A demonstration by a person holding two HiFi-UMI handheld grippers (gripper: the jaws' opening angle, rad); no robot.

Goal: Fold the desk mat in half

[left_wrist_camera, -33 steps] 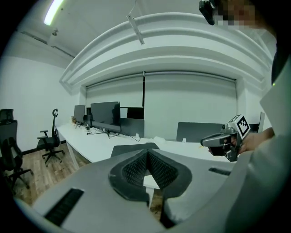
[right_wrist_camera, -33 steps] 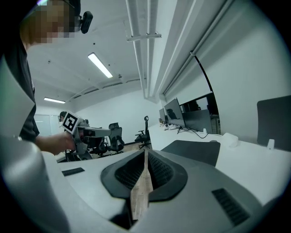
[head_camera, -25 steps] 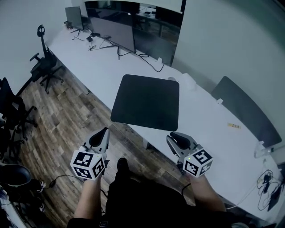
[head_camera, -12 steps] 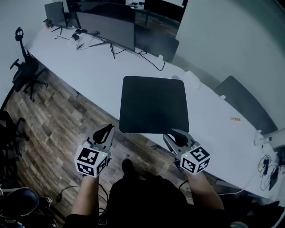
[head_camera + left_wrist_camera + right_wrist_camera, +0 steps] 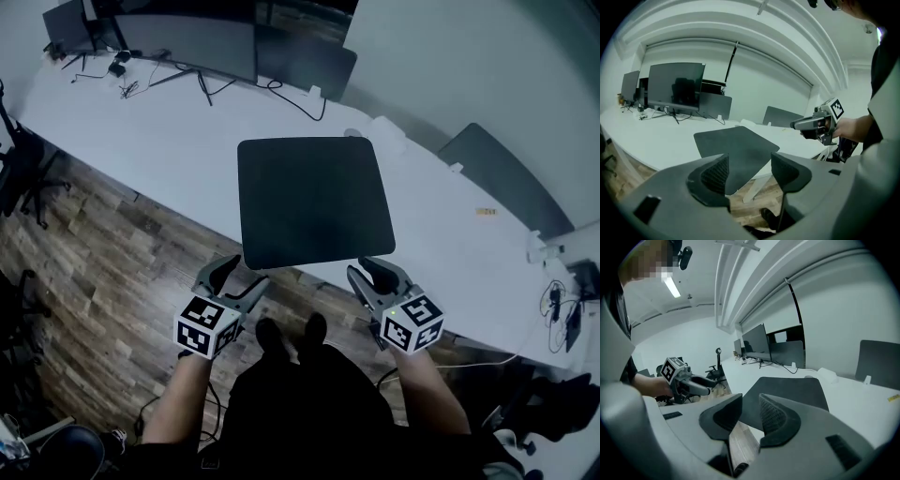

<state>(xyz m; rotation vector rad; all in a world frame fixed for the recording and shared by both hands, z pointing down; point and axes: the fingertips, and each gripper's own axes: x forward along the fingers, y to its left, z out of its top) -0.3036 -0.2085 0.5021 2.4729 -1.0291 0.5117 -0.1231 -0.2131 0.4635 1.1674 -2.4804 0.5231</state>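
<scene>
The black desk mat [image 5: 309,199] lies flat on the long white table [image 5: 169,141], its near edge slightly over the table's front edge. My left gripper [image 5: 240,278] hangs just short of the mat's near left corner. Its jaws have just been opening and stand open with nothing between them. My right gripper [image 5: 375,273] sits at the near right corner, jaws a little apart after opening, also empty. In the left gripper view the mat [image 5: 736,147] lies beyond the left gripper [image 5: 750,171], with the right gripper [image 5: 808,123] at the side. The right gripper view shows the right gripper [image 5: 750,416] before the mat [image 5: 792,392].
Dark monitors [image 5: 178,37] and cables [image 5: 127,80] stand along the table's far side. A small white object [image 5: 389,131] lies past the mat's far right corner. A grey chair back [image 5: 497,178] rises behind the table. An office chair [image 5: 19,159] stands on the wood floor [image 5: 103,281].
Both grippers have come forward to the mat's near edge. The left jaws went from shut to open. The right jaws have spread slightly.
</scene>
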